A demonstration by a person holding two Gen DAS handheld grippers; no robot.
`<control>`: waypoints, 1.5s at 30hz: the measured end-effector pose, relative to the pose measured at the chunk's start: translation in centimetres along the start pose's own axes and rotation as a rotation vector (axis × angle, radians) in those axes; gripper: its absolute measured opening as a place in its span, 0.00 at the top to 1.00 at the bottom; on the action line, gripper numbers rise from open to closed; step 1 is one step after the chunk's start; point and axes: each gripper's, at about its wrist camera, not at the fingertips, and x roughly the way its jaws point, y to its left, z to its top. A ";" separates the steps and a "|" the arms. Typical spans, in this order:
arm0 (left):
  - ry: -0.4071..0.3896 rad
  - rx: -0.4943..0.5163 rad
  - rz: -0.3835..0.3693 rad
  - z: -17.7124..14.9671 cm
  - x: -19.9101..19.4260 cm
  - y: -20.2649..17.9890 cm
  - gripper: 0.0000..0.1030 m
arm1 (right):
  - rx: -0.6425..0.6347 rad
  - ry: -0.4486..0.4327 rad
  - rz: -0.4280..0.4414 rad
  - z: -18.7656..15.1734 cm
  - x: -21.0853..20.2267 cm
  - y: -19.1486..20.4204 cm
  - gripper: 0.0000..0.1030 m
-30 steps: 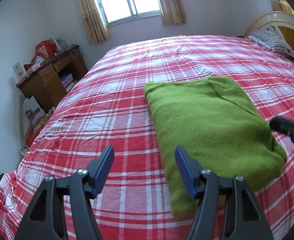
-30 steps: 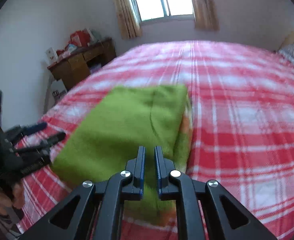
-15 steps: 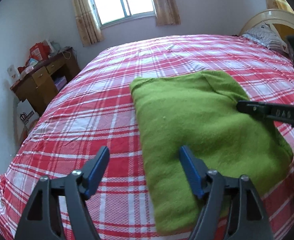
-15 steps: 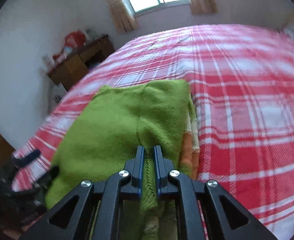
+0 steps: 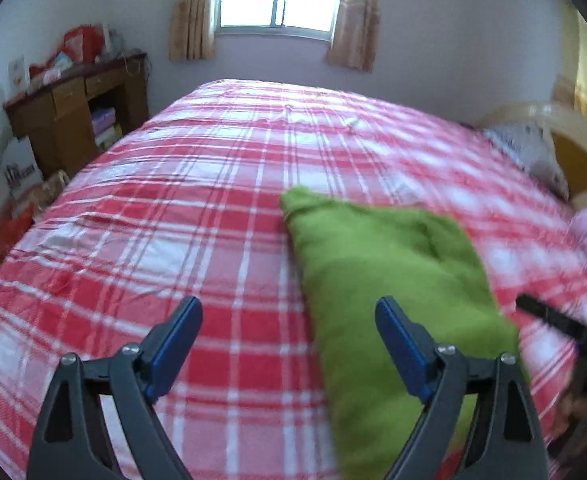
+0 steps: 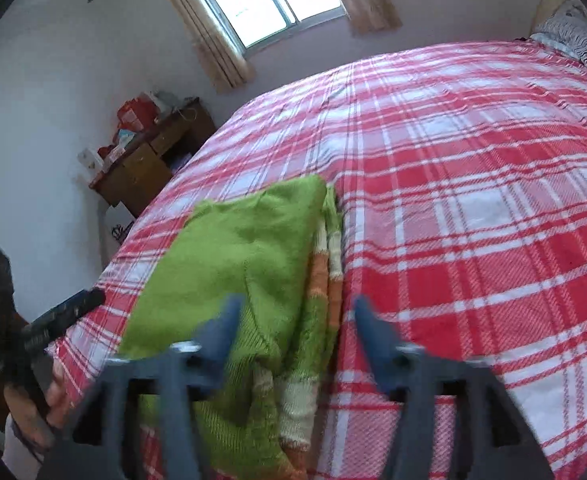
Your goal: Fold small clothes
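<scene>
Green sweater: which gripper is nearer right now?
Right. The right gripper hangs over the green sweater, jaws opening around its near edge; the left gripper sits beside it, mostly over bedsheet.

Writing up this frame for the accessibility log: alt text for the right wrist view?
A folded green sweater with orange and cream stripes along one edge lies on a red plaid bed. The right tongs are opening just above its near end, gripping nothing. A window and wooden desk sit behind.

Opening tongs (image 5: pixel 289 344) over folded green sweater (image 5: pixel 389 280)
</scene>
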 end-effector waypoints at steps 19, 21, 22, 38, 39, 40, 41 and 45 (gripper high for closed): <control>0.161 -0.072 -0.085 -1.0 9.6 -2.0 0.06 | 0.014 0.069 0.045 1.8 8.3 -1.2 0.35; 0.161 -0.075 -0.083 -0.9 9.6 -1.9 0.05 | 0.003 0.066 0.036 1.8 8.2 -1.0 0.35; 0.161 -0.074 -0.082 -0.9 9.5 -1.8 0.05 | 0.003 0.065 0.036 1.8 8.2 -1.0 0.35; 0.159 -0.071 -0.063 -0.5 10.3 -1.9 0.03 | -0.039 0.062 0.045 1.6 8.4 0.0 0.37; 0.159 -0.073 -0.064 -0.5 10.3 -1.9 0.03 | -0.037 0.063 0.047 1.6 8.4 -0.1 0.37; 0.160 -0.075 -0.066 -0.5 10.3 -1.8 0.03 | -0.037 0.063 0.047 1.6 8.4 -0.2 0.37; 0.161 -0.075 -0.067 -0.5 10.3 -1.8 0.03 | -0.036 0.063 0.048 1.6 8.5 -0.2 0.37; 0.164 -0.083 -0.074 -0.5 10.3 -1.6 0.03 | -0.037 0.065 0.052 1.7 8.5 -0.3 0.37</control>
